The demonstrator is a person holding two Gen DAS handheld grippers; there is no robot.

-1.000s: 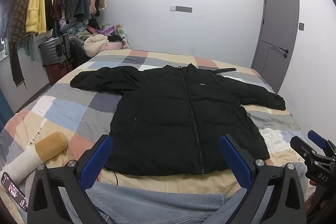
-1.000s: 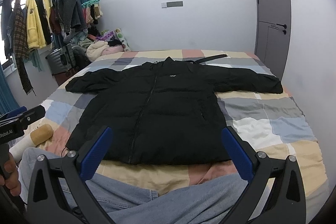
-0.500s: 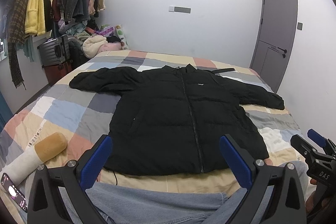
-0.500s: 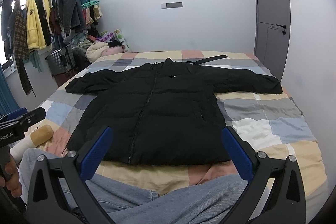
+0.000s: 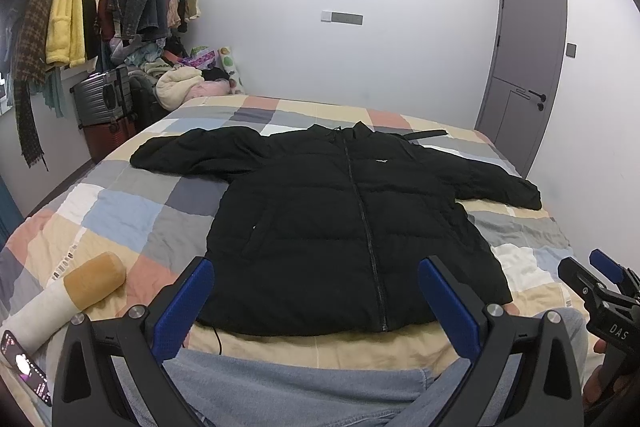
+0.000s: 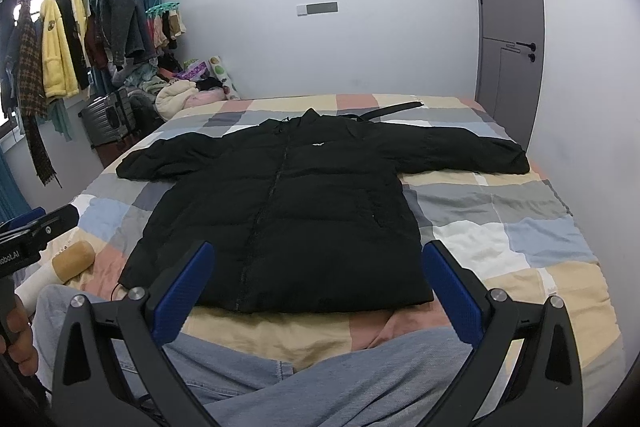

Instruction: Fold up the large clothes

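Both claws are held wide open and empty, so I judge the folding has not begun and I am at the very first step, squaring up to the work. My left claw (image 5: 316, 287) and my right claw (image 6: 318, 281) hover over my own legs at the near edge of the bed (image 5: 120, 203), touching nothing. The jacket (image 5: 344, 223) lies face up and zipped on the checked bedspread, spread flat with the collar toward the far wall and the hem toward me, its hem just beyond my knees. Each sleeve runs straight out: the left sleeve (image 5: 192, 155) toward the clothes rack side, the right sleeve (image 6: 472, 155) toward the door side. The next move, as I read it, is to reach forward with each claw to the cuff on its own side, close on the padded fabric, and carry each sleeve across the chest. The cuffs lie well away from me, so I must lean in over the body of the jacket without dragging it. Puffy cloth like this is thick and springy, so I expect to need a deep bite with the fingers, and the fold may want pressing down to stay. A thin black cord (image 6: 120, 287) trails at the hem's left corner, and I should keep it clear of the fold.
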